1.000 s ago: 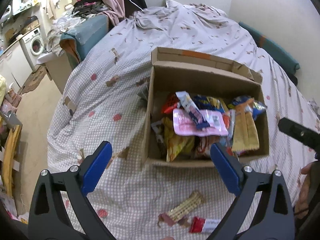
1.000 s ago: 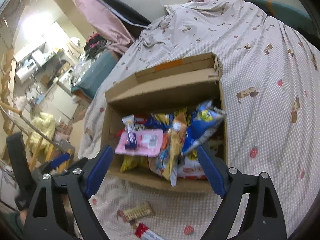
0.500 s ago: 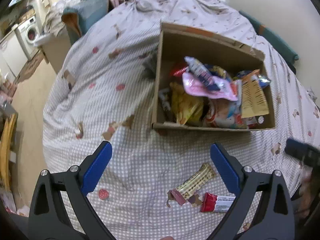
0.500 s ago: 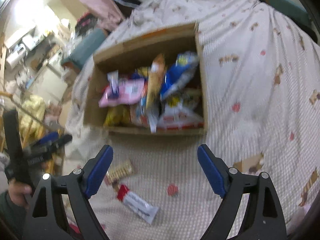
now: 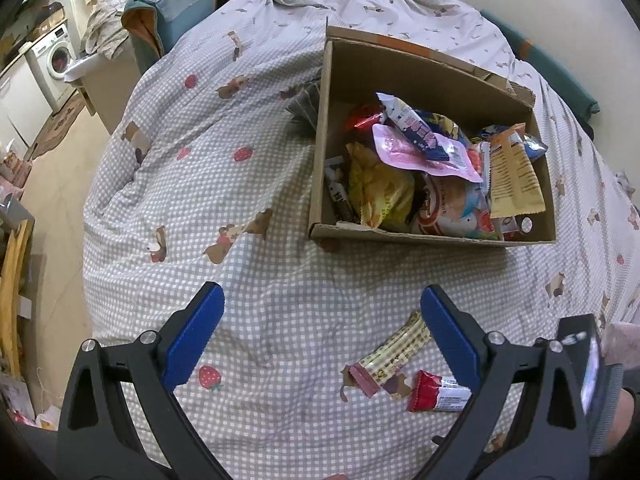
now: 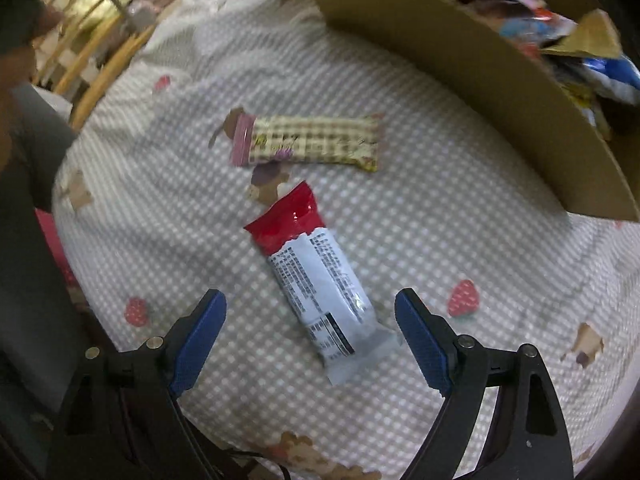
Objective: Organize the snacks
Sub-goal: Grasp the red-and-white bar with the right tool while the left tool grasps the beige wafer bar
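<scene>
A cardboard box (image 5: 432,236) full of snack packets sits on the checked bedspread; its near wall (image 6: 460,56) fills the right wrist view's upper right. Two loose bars lie in front of it: a red and white wrapped bar (image 6: 316,276) (image 5: 438,396) and a beige checked wafer bar (image 6: 308,145) (image 5: 394,354). My right gripper (image 6: 310,312) is open, low over the bed, its blue pads on either side of the red and white bar's near end, not touching it. My left gripper (image 5: 320,318) is open and empty, above the bed to the left of both bars.
The bed's left edge (image 5: 86,240) drops to the floor, with a washing machine (image 5: 54,56) and a wooden frame (image 5: 10,292) beyond. A dark packet (image 5: 306,100) lies against the box's outer left side. A wall (image 5: 560,12) runs behind the bed.
My right gripper has dropped from above the box down to the red and white bar. My left gripper has pulled back toward the bed's near side. Both stayed open.
</scene>
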`<state>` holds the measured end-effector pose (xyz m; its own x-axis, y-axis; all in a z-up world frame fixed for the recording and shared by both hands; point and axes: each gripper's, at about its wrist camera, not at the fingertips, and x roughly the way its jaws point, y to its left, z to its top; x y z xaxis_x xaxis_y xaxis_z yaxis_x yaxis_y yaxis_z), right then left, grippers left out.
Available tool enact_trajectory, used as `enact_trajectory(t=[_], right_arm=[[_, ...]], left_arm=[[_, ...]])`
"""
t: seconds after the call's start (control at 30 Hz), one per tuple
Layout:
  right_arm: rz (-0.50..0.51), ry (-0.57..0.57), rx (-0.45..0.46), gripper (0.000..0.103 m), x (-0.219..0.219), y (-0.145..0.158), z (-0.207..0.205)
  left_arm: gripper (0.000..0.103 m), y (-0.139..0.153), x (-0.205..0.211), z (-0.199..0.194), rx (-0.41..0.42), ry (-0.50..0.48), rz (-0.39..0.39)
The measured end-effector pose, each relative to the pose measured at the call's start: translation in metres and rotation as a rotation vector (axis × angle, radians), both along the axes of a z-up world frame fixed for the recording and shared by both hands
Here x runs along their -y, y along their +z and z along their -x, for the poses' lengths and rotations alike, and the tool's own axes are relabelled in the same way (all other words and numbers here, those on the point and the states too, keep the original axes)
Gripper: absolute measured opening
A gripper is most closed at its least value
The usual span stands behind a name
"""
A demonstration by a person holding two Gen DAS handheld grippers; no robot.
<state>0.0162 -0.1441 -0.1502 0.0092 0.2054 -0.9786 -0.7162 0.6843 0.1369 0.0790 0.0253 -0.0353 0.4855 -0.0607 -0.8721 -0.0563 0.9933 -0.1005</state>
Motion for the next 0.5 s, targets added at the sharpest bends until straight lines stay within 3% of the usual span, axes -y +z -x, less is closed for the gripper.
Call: enact_trajectory(t=[0.07, 0.2, 0.33, 0.4, 0.5], right_arm=[[0.017, 0.012, -0.010, 0.086, -0.005, -0.007, -0.002], [0.051, 0.033, -0.022, 0.069, -0.014, -0.015, -0.008], [0.048, 0.019, -0.023, 0.036, -0.014, -0.011, -0.021], [0.041, 0.006, -0.018, 0.035, -0.009, -0.005, -0.027], [0.021, -0.054, 0.000, 0.034, 0.002, 0.005, -0.037]], left_arm=[[0.097, -0.001, -0.003, 0.001, -0.003, 0.005, 0.002], [0.097, -0.004, -0.009, 0.002, -0.011, 0.008, -0.007], [0.097, -0.013, -0.010, 0.003, -0.046, -0.019, -0.018], [0.097, -0.020, -0.005, 0.003, -0.071, -0.046, -0.026], [0.097, -0.032, 0.004, 0.002, -0.131, -0.101, 0.021]])
